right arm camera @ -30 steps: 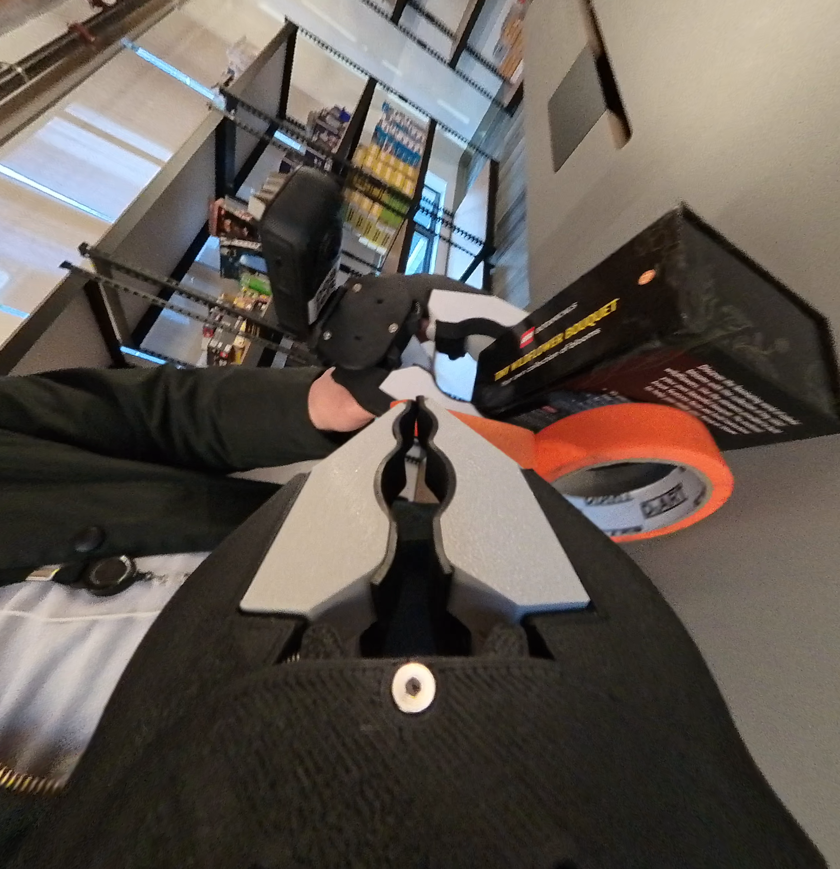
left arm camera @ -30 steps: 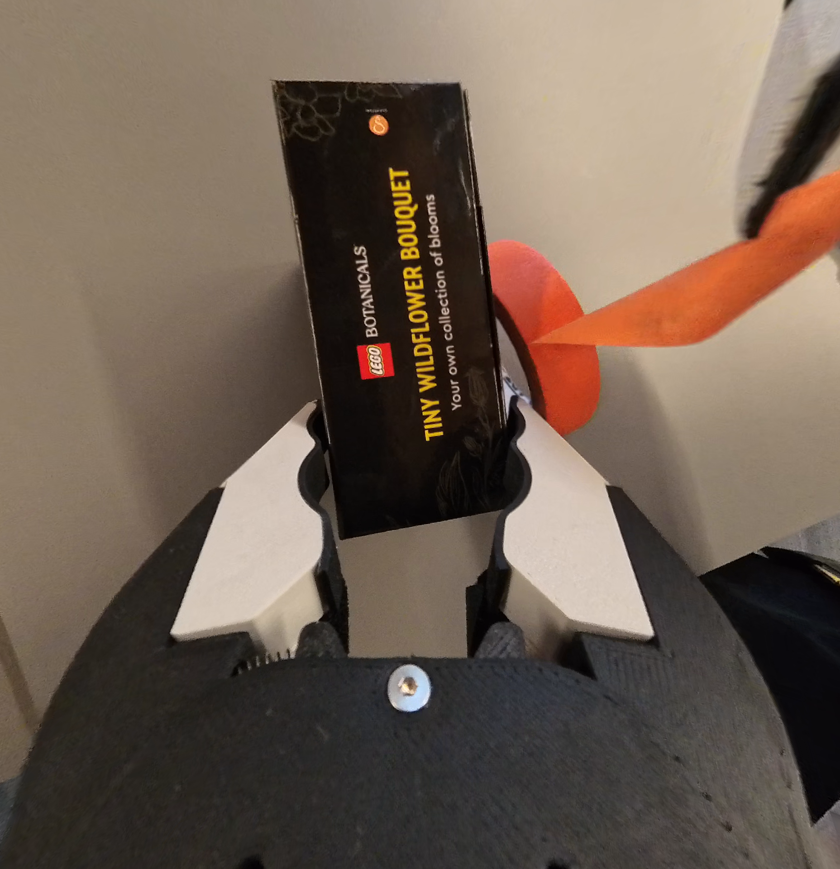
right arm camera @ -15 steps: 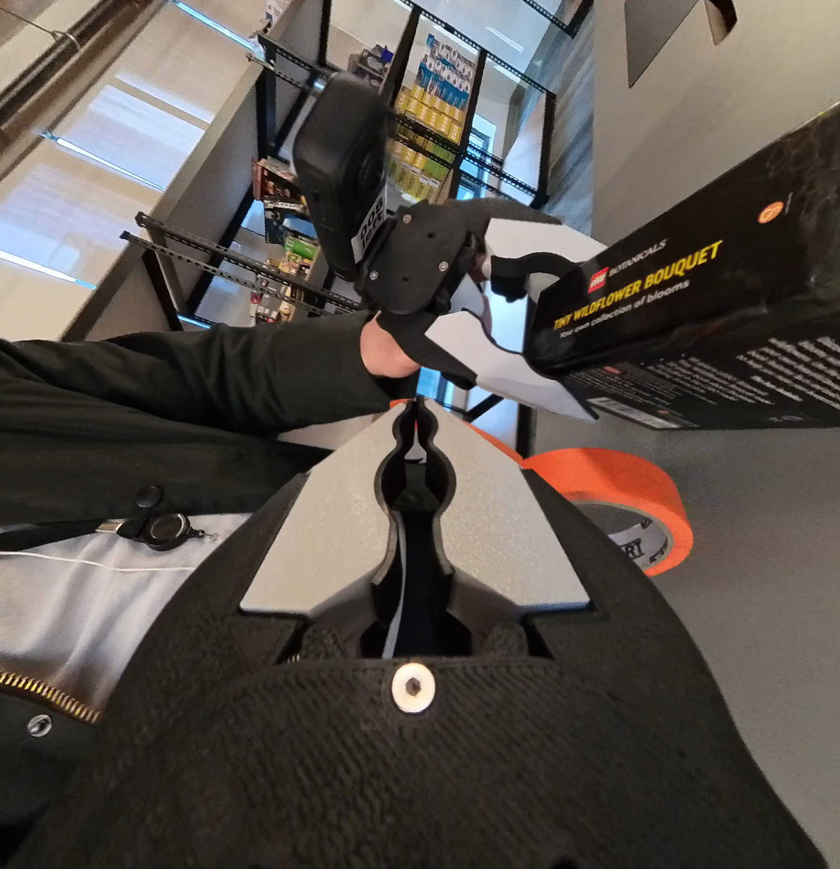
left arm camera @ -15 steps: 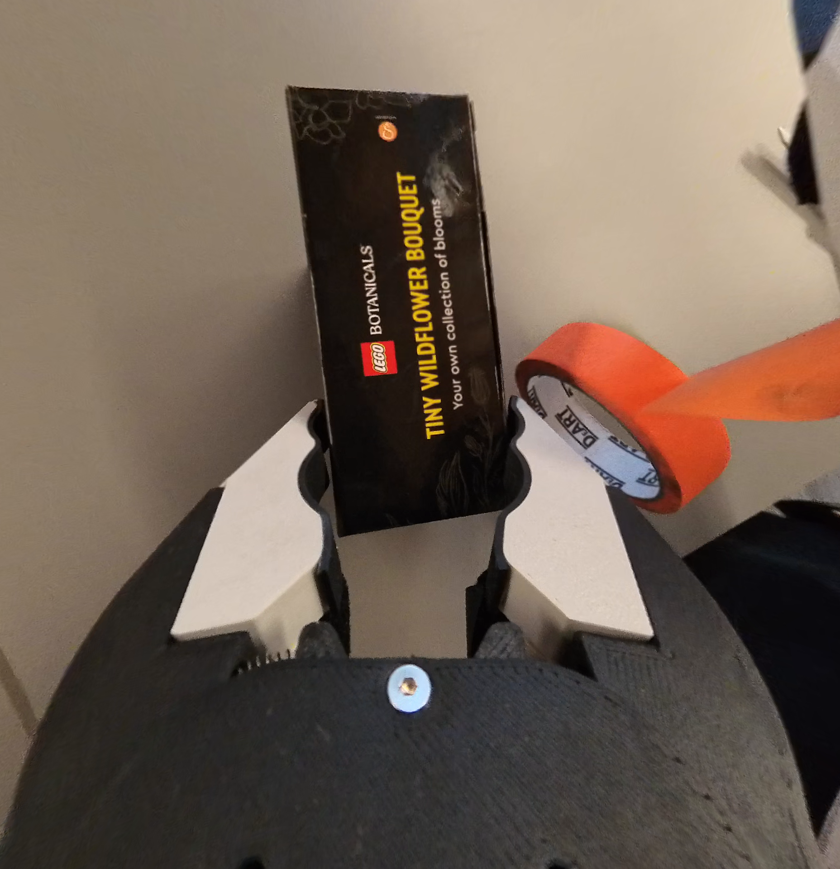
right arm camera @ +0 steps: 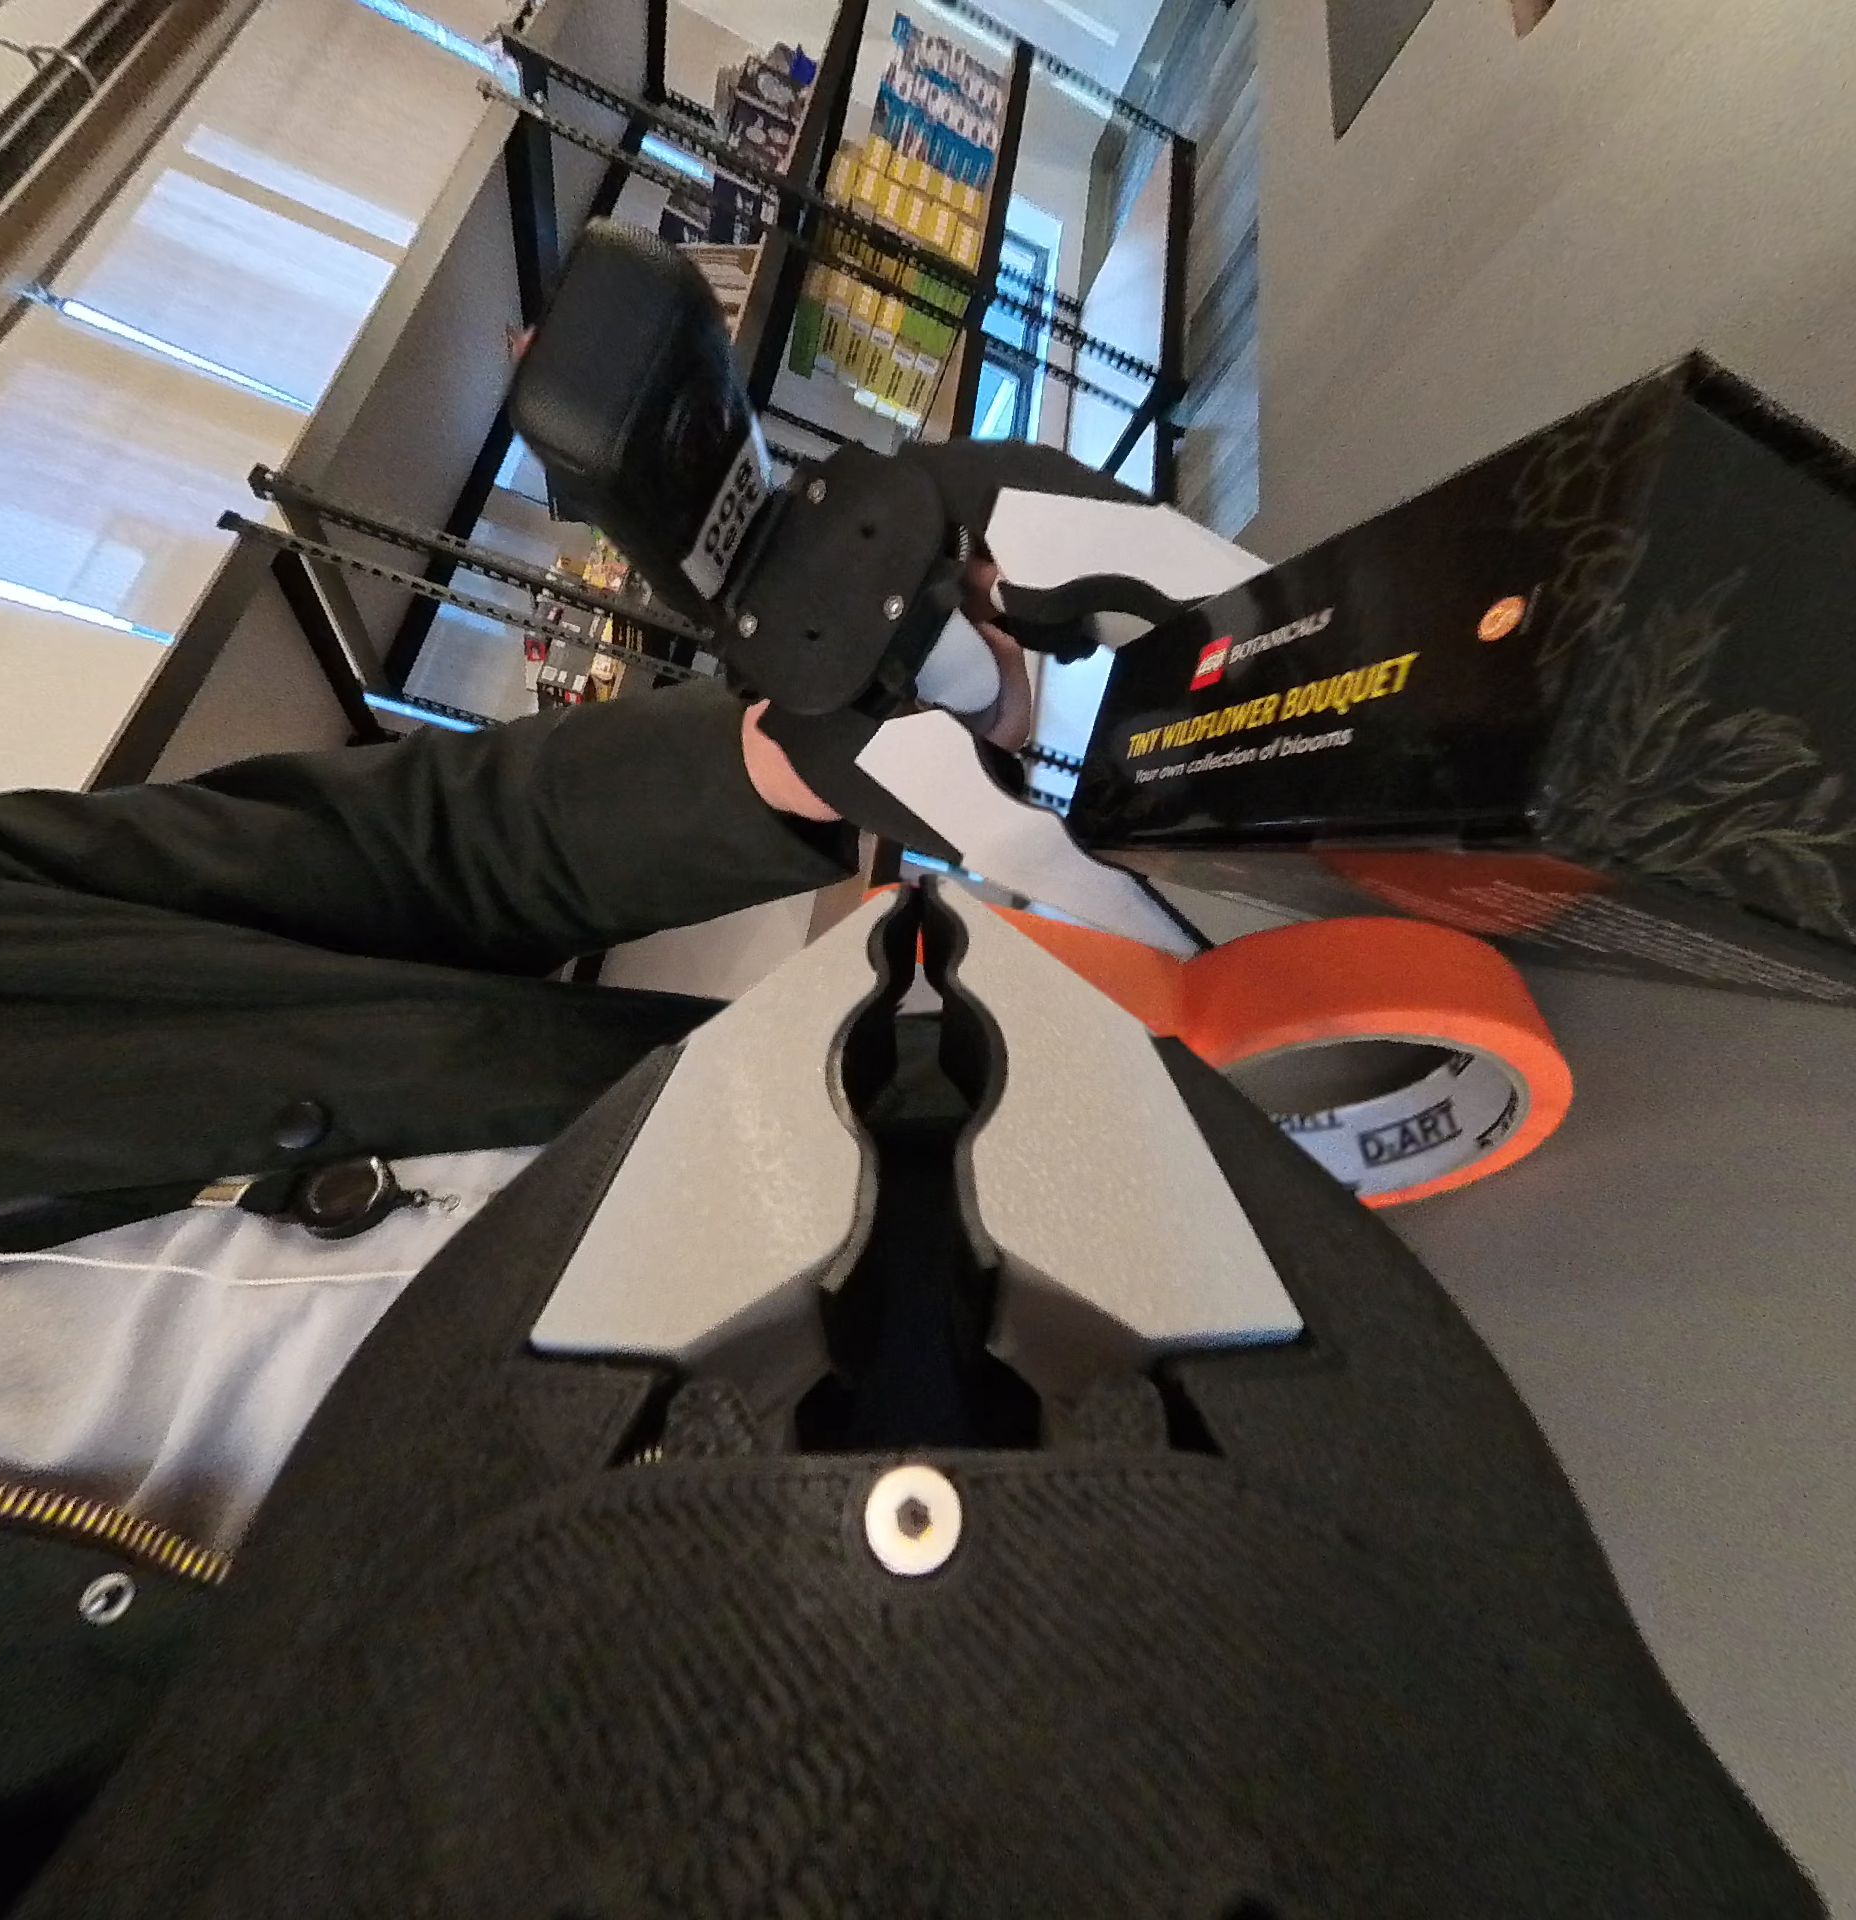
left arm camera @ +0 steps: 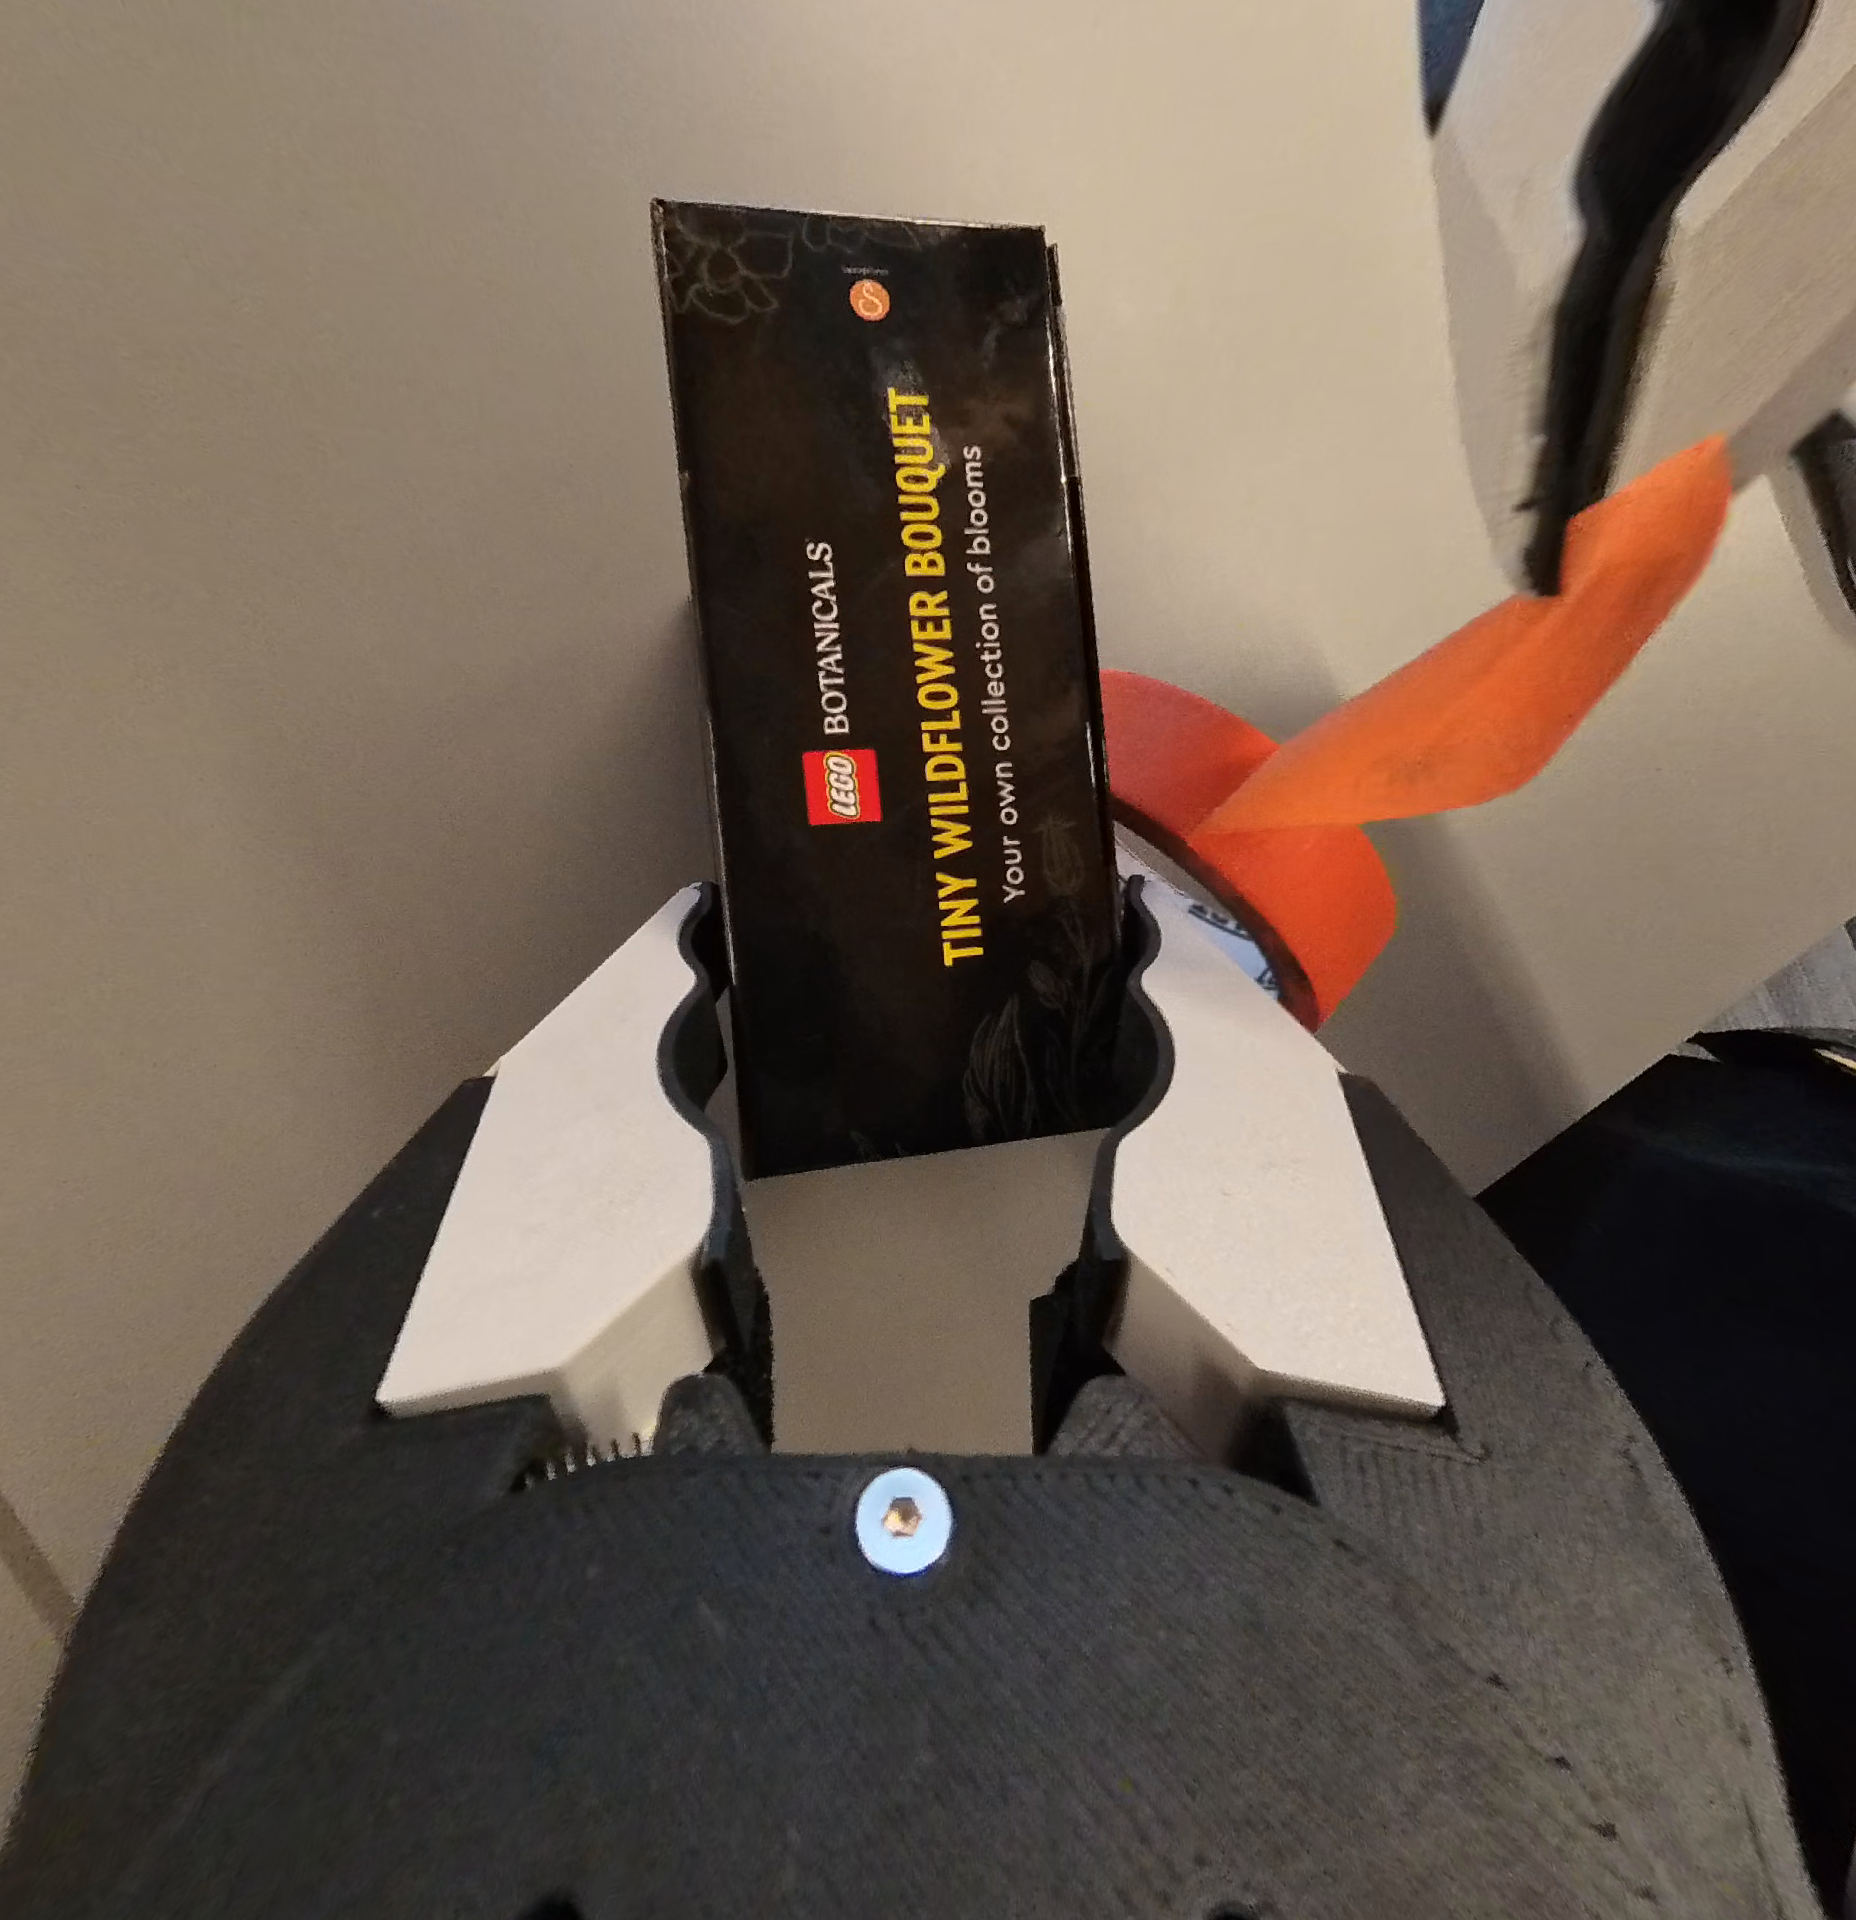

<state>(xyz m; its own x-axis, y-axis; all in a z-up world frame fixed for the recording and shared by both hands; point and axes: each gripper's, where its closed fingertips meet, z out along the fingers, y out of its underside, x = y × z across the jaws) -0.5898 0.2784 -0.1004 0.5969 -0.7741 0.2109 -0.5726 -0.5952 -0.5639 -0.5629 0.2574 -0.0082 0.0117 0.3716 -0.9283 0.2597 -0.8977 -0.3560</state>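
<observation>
Black box (left arm camera: 893, 665) clamped by left gripper (left arm camera: 919, 935); right gripper (right arm camera: 922, 914) pinches orange tape (right arm camera: 1391, 997) (grey table (right arm camera: 1682, 1299), shelving (right arm camera: 903, 260) behind).

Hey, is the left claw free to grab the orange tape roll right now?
Probably not: the left claw is shut on the black box, so it is occupied. The tape roll lies just beside it, its loose end pinched in the right claw.

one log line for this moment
left tongs: shut on black box | right tongs: shut on orange tape strip | tape roll: beside box

Yellow and white lettering with a red logo on the tall black cardboard box (left arm camera: 882, 675); black print inside the orange tape roll (right arm camera: 1371, 997), at its four o'clock.
</observation>
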